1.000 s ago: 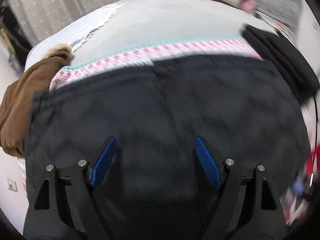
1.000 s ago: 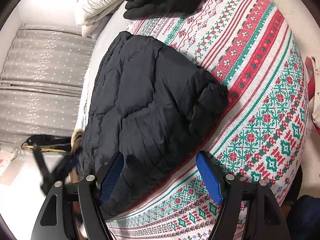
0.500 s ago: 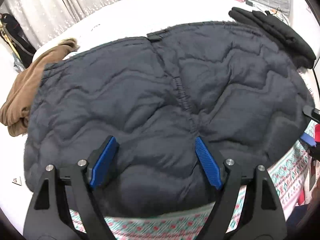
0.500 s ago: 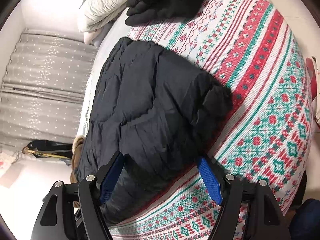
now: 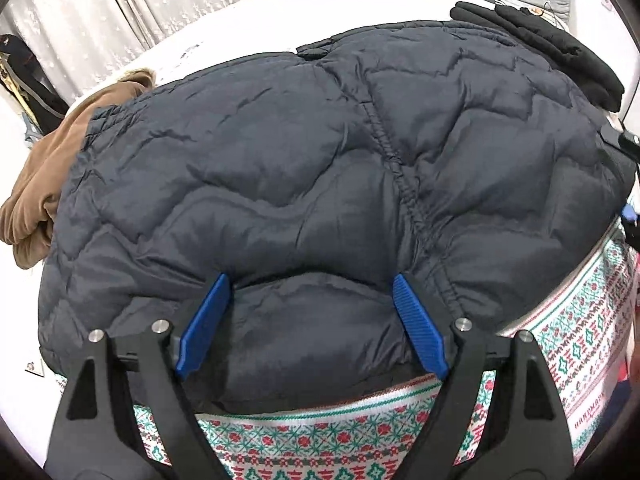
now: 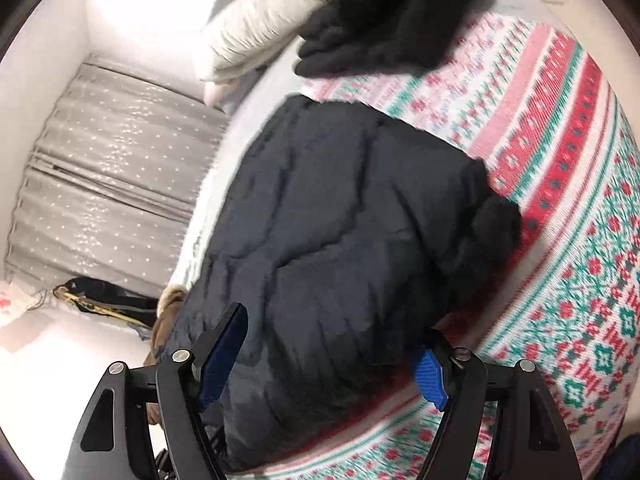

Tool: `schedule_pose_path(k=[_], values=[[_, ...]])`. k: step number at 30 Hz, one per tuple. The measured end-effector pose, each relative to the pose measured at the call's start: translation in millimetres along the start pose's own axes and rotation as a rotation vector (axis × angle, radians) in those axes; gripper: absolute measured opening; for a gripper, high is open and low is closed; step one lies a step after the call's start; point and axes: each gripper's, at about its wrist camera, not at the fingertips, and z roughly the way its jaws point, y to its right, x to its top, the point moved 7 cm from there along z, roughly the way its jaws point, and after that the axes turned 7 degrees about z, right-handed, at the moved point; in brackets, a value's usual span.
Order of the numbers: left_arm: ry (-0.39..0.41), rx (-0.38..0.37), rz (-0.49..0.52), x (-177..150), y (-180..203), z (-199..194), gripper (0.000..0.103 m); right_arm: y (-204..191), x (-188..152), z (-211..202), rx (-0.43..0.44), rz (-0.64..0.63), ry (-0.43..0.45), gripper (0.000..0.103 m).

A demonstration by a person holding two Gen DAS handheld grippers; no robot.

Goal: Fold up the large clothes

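Observation:
A dark navy quilted puffer jacket (image 5: 312, 184) lies spread on a patterned red, green and white blanket (image 5: 320, 440) on a bed. My left gripper (image 5: 310, 320) is open, its blue pads (image 5: 204, 320) straddling the jacket's near edge and pressing into it. In the right wrist view the same jacket (image 6: 340, 260) lies folded into a bulky slab. My right gripper (image 6: 332, 356) is open, with its jaws on either side of the jacket's near end. The right gripper's tip shows at the right edge of the left wrist view (image 5: 624, 140).
A brown garment (image 5: 60, 160) lies bunched at the jacket's left. A black garment (image 5: 560, 52) lies at the far right; it also shows in the right wrist view (image 6: 392, 20). Pillows (image 6: 260, 28) and a grey curtain (image 6: 100, 168) are beyond the bed.
The left gripper pulled back toward the bed's near edge and lowered onto the jacket's near edge. The right gripper moved forward so that the jacket's end sits between its jaws.

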Motion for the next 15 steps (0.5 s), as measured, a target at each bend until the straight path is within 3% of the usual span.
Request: schedule_pose_path(k=[1, 3, 5, 12, 15], values=[[0.001, -0.008, -0.004, 0.1, -1.1, -0.3, 0.084, -4.4, 2.0, -2.0, 0.016, -0.009, 0.026, 0.070], [0.005, -0.014, -0.011, -1.0, -3.8, -0.9, 0.084, -11.8, 5.2, -3.7, 0.024, -0.028, 0.055, 0.053], [0.009, -0.014, -0.009, -2.8, -0.4, -3.4, 0.084, -16.2, 8.4, -2.8, 0.033, -0.041, 0.066, 0.046], [0.014, -0.019, -0.012, -4.4, -4.0, -3.9, 0.084, 14.7, 13.5, 17.1, 0.005, 0.094, 0.024, 0.050], [0.020, -0.009, -0.009, -4.9, -2.9, -2.7, 0.084, 17.0, 15.7, 22.4, -0.015, 0.081, 0.026, 0.049]])
